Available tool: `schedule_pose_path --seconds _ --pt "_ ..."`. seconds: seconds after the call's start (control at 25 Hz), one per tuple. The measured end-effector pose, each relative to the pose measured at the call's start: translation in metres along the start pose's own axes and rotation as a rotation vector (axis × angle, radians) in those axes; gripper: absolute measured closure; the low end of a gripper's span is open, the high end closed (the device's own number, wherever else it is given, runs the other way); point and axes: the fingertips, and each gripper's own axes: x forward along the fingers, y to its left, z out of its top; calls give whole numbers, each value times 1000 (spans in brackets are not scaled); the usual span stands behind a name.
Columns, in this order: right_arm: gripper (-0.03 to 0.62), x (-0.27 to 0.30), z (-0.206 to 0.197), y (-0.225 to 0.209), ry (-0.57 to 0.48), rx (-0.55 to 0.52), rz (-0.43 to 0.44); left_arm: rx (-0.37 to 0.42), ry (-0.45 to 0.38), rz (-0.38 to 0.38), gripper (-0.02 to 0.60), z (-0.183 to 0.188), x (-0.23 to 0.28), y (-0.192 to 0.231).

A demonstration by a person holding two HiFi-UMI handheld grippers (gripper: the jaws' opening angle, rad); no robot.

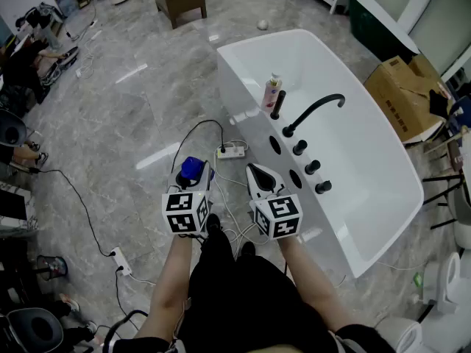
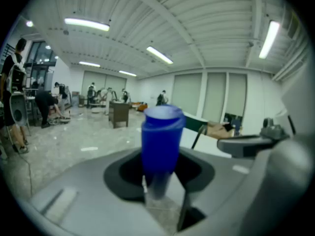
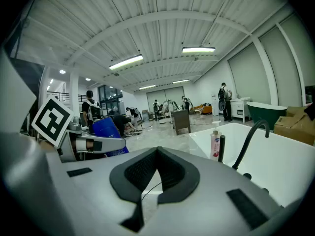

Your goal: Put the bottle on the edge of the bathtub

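Early in the task, by the look of it: nothing set down yet. Grips the blue bottle (image 2: 160, 141) in the left gripper (image 1: 195, 176), with the jaws partly apart and pressed on the narrower, clear lower part, the blue end standing out beyond the tips. Carries it in the air over the floor (image 1: 132, 101), near the bathtub (image 1: 243, 94) but apart from its rim and touching nothing else. Shows the right gripper (image 1: 252, 170) just beside the left one and closer to the tub, its jaws drawn together with nothing between them.

Left to do, judging from this: bring the bottle across to the rim, stand it on the flat edge, and let go. Already standing on that edge beside the black faucet (image 1: 313, 111): a pink-labelled pump bottle (image 1: 272, 93), touched by neither gripper. Cannot tell whether it belongs to the task.

Points its blue end away from the gripper, forward and upward, toward the ceiling side of the left gripper view. Lies with its long axis roughly in line with the jaws rather than across them, as far as the wide lens allows. Cannot tell the exact tilt. Probably needs its lower end brought down to meet the rim.
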Motion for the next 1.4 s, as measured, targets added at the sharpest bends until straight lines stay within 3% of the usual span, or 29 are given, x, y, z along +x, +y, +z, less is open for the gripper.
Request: schedule_pose_path --seconds 0.48,0.88,1.4 --pt "591 75 16 2 14 2 19 -13 6 -20 420 20 55 54" --pt "591 141 36 6 13 12 -36 -10 25 -66 420 36 97 110" --pt "591 188 64 -9 -7 8 -69 15 31 -108 420 61 151 133"
